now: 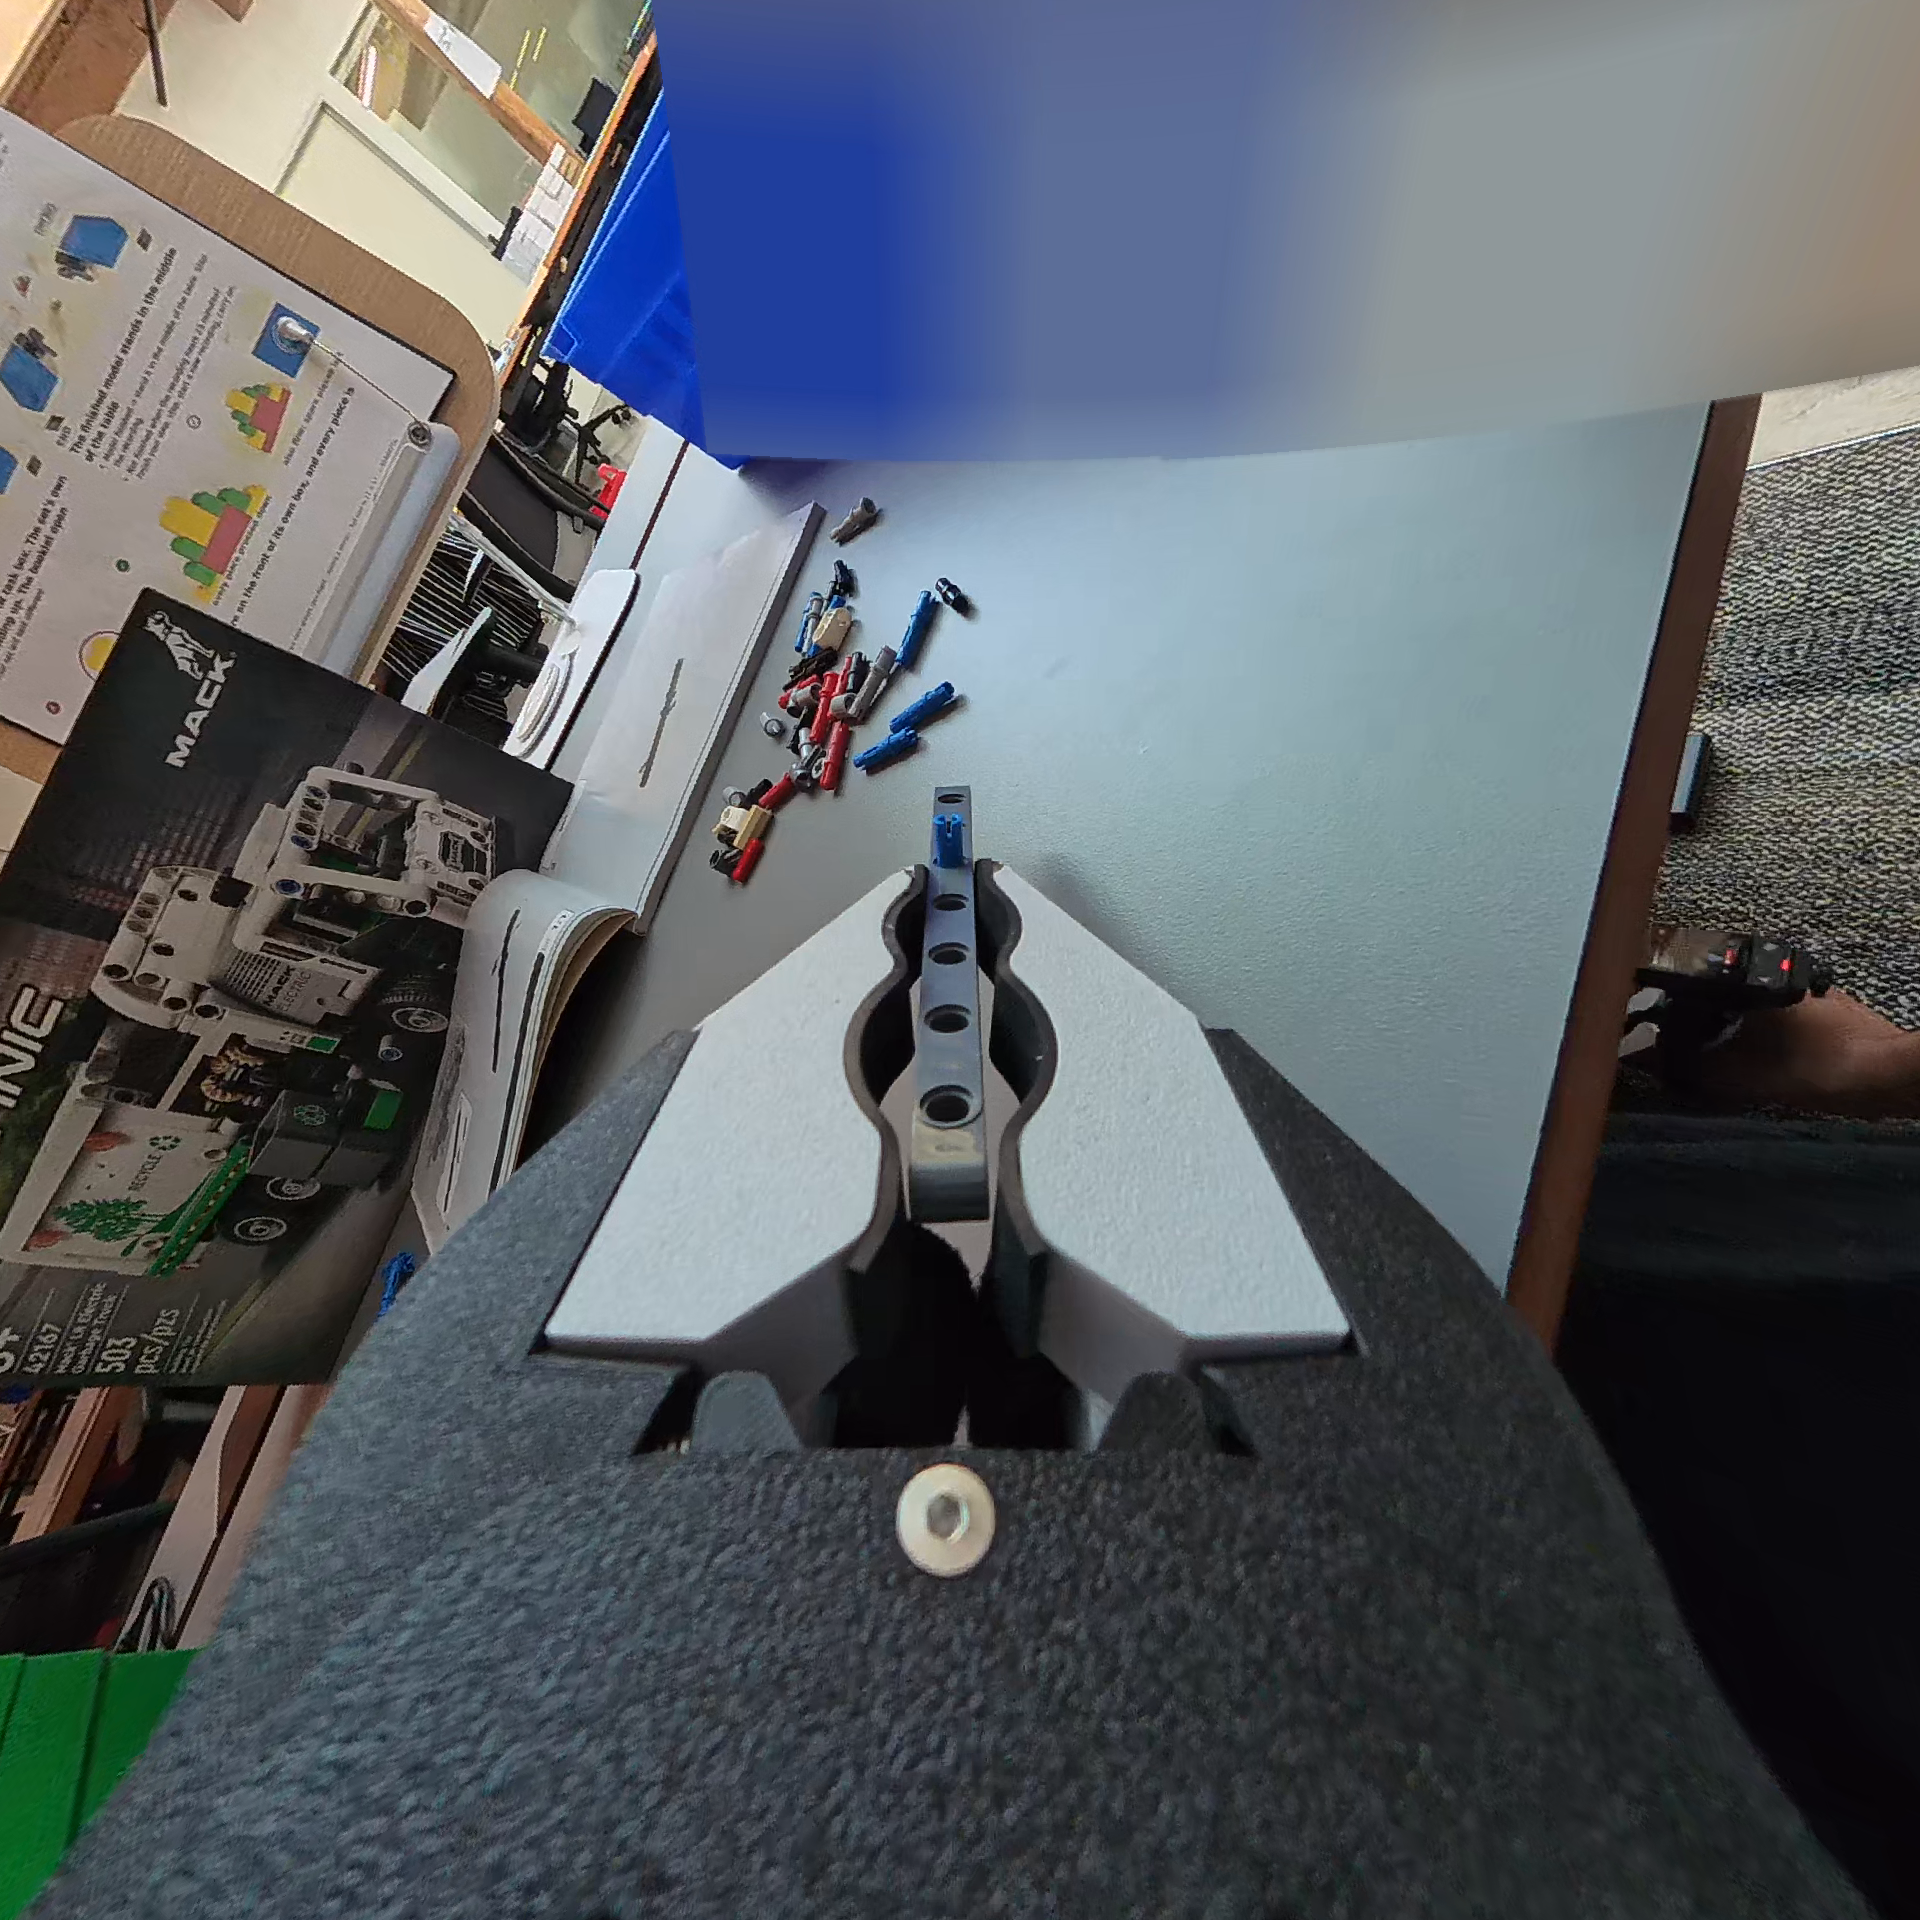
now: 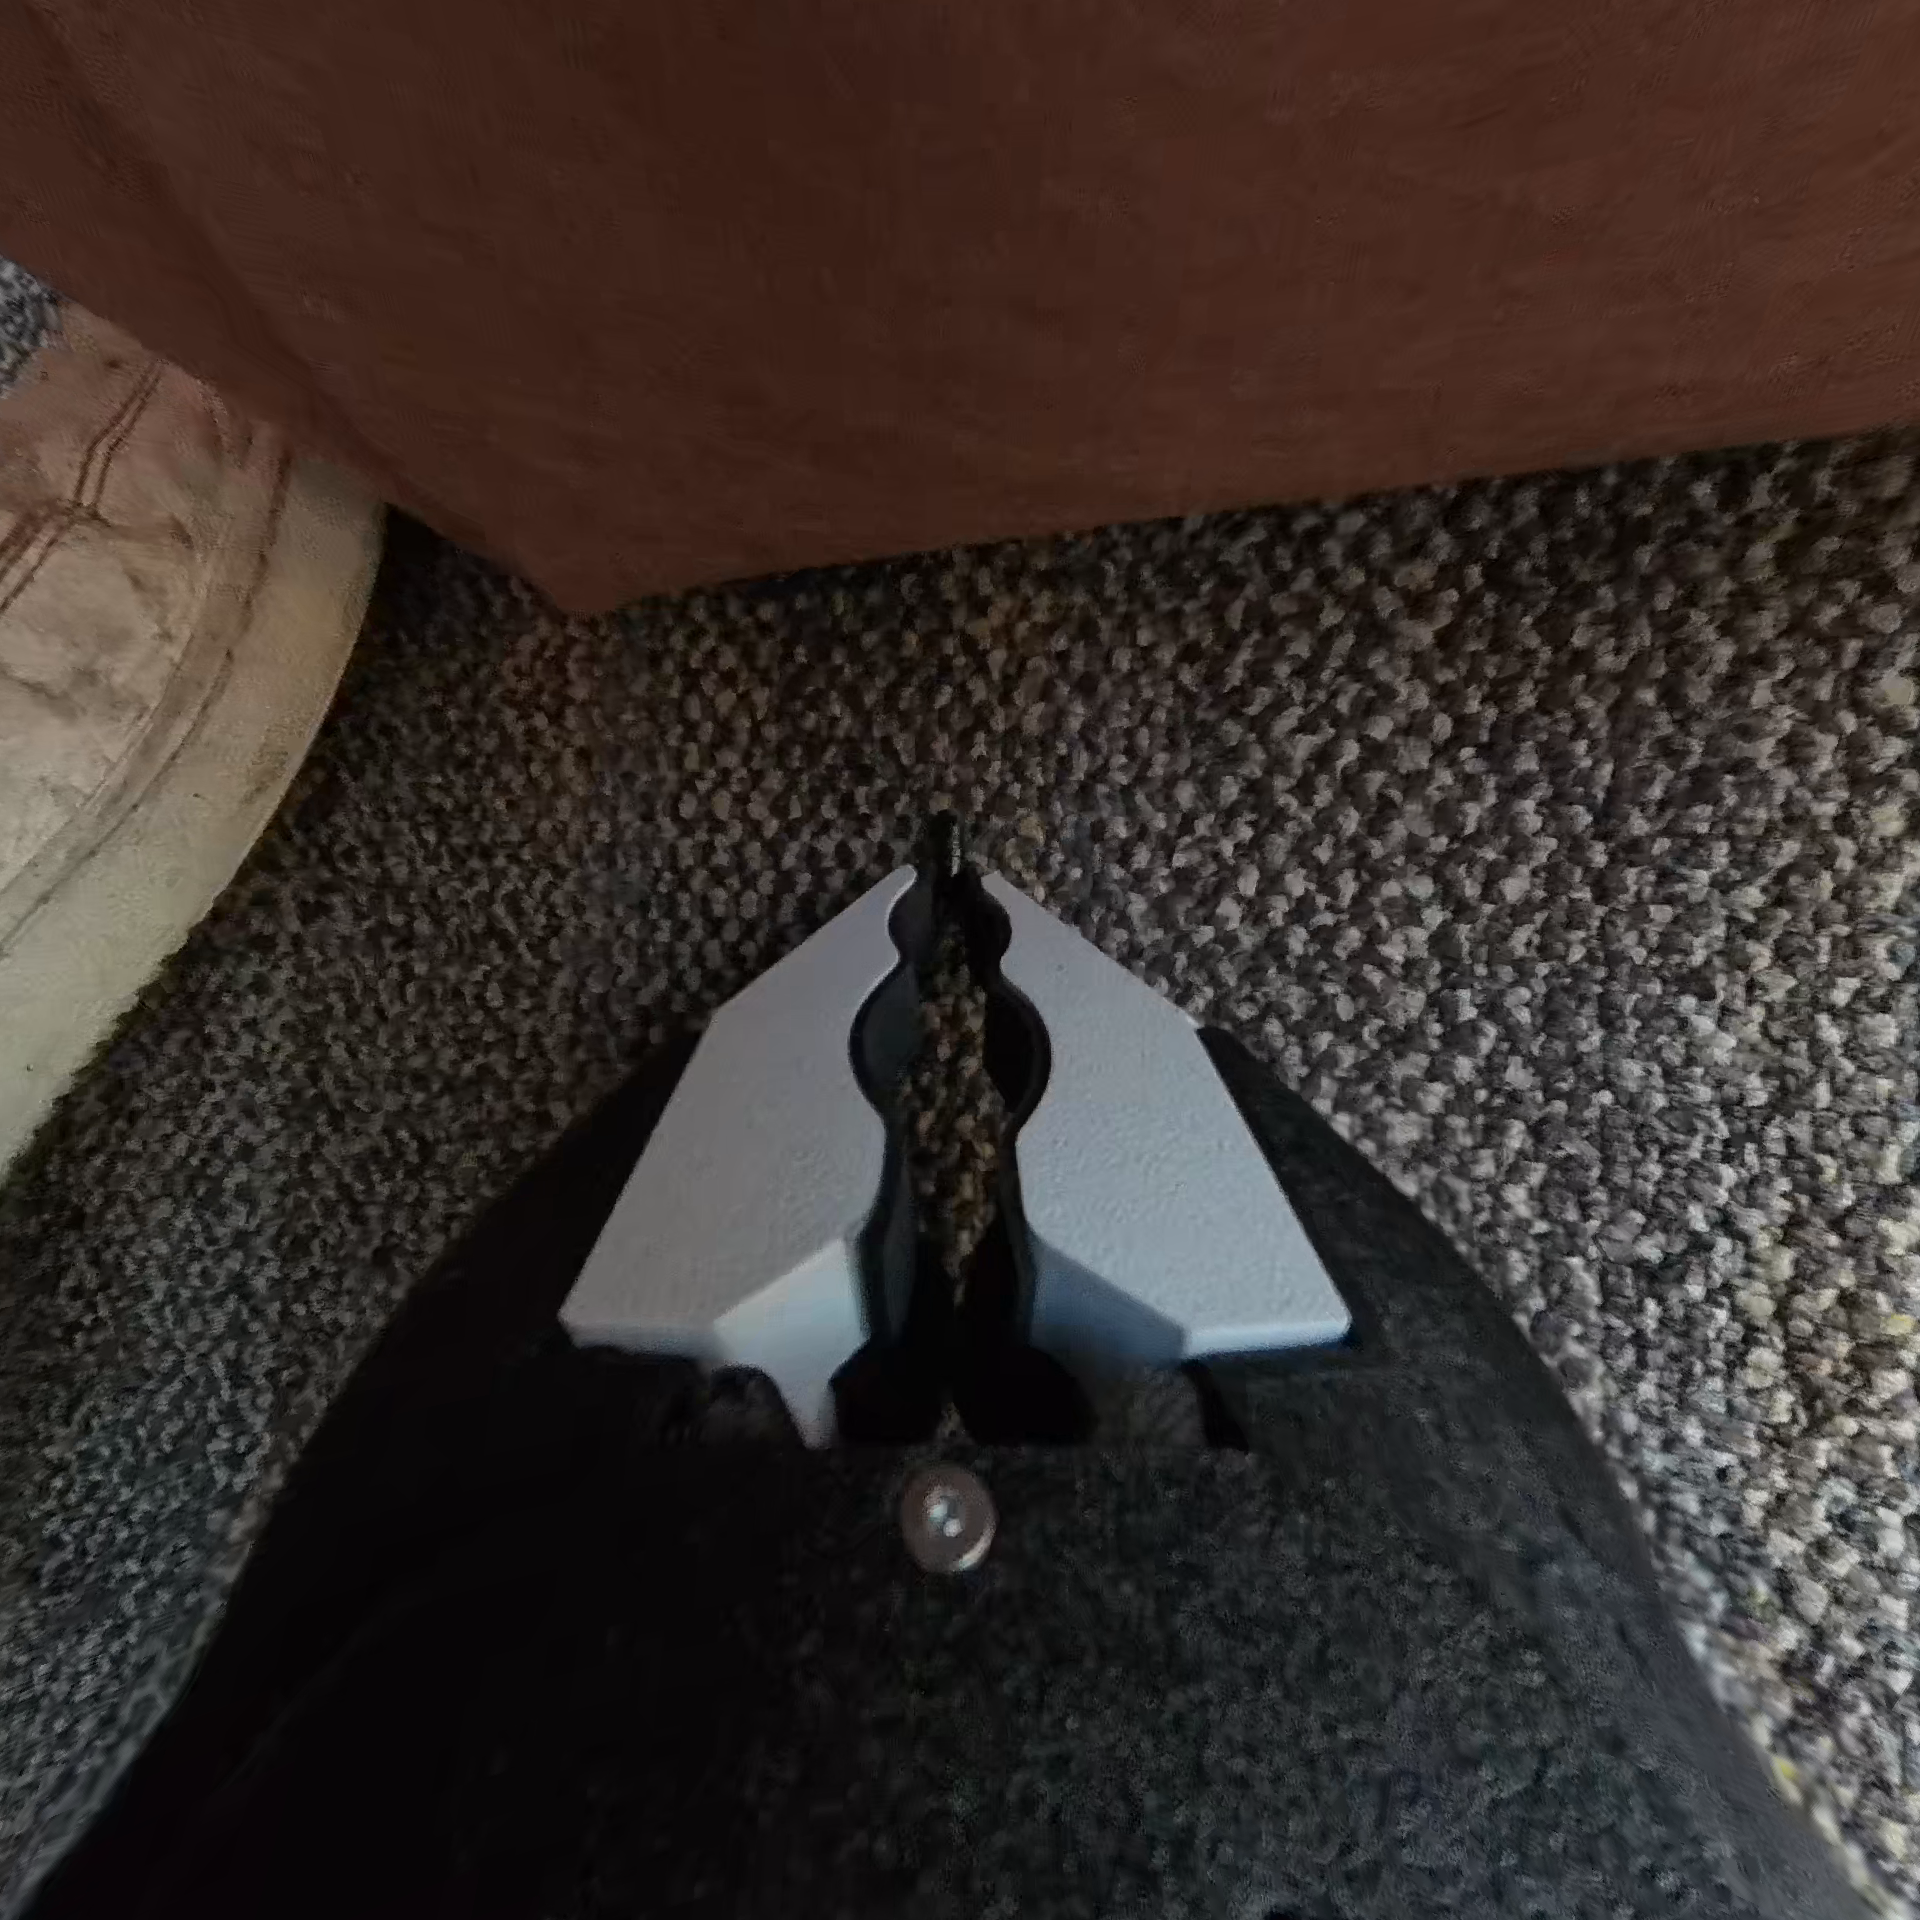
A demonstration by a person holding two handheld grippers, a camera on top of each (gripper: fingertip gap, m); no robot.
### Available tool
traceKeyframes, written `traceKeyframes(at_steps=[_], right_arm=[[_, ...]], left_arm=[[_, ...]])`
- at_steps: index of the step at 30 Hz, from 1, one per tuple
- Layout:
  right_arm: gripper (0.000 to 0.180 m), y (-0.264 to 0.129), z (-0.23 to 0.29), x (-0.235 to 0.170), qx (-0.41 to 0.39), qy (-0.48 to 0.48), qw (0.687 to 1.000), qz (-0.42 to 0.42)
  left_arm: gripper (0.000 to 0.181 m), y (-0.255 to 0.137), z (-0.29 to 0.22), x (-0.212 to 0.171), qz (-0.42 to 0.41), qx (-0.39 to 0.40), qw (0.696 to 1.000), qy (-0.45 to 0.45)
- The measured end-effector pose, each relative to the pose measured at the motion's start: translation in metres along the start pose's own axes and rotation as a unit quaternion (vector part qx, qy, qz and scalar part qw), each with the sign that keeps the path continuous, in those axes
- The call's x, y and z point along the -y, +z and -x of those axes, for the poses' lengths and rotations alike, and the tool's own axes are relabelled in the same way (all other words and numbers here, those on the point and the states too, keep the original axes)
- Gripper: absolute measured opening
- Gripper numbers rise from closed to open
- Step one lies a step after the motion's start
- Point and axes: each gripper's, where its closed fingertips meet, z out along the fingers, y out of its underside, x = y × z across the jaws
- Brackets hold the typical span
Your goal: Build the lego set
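Note:
My left gripper (image 1: 953,873) is shut on a dark grey beam with holes (image 1: 948,1023), held lengthwise between the fingers above the grey table (image 1: 1299,779). A blue pin (image 1: 947,840) sticks out of the beam near its far end. A loose pile of blue, red, grey and black pins (image 1: 831,707) lies on the table ahead and to the left. My right gripper (image 2: 948,878) is low over the carpet (image 2: 1351,831), off the table, and its tips are shut on a small black pin (image 2: 945,836).
The set's box (image 1: 229,987) and an open booklet (image 1: 686,707) lie at the table's left. A blue bin (image 1: 623,301) stands at the back. In the right wrist view a brown surface (image 2: 935,260) is above and a pale shoe (image 2: 135,675) is at the left. Across from one pair of fingers to the other is roughly 80 cm.

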Motion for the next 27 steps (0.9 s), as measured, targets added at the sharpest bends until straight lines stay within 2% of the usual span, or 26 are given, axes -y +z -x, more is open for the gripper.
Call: traceKeyframes(at_steps=[5, 8, 12, 17, 23, 25, 27], right_arm=[[0.003, -0.027, 0.011, 0.005, 0.045, -0.012, 0.998, -0.032], [0.003, -0.083, 0.024, 0.017, 0.068, -0.029, 0.994, -0.079], [0.003, -0.202, 0.064, 0.048, 0.1, -0.071, 0.981, -0.148], [0.004, -0.374, 0.139, 0.098, 0.17, -0.089, 0.958, -0.215], [0.004, -0.577, 0.21, 0.174, 0.213, -0.204, 0.918, -0.267], [0.004, -0.634, 0.239, 0.204, 0.238, -0.247, 0.895, -0.286], [0.004, -0.672, 0.268, 0.238, 0.255, -0.292, 0.875, -0.289]], left_arm=[[0.007, 0.0, 0.0, 0.001, -0.004, -0.001, 1.0, 0.0], [0.007, -0.002, 0.001, 0.003, -0.011, -0.001, 1.0, -0.003], [0.007, -0.005, 0.001, 0.006, -0.025, -0.003, 1.0, -0.006], [0.007, -0.01, 0.001, 0.011, -0.049, -0.012, 0.999, -0.013], [0.007, -0.02, 0.008, 0.021, -0.094, -0.028, 0.994, -0.057], [0.007, -0.026, 0.01, 0.026, -0.118, -0.045, 0.989, -0.083], [0.007, -0.028, 0.009, 0.029, -0.129, -0.069, 0.984, -0.103]])
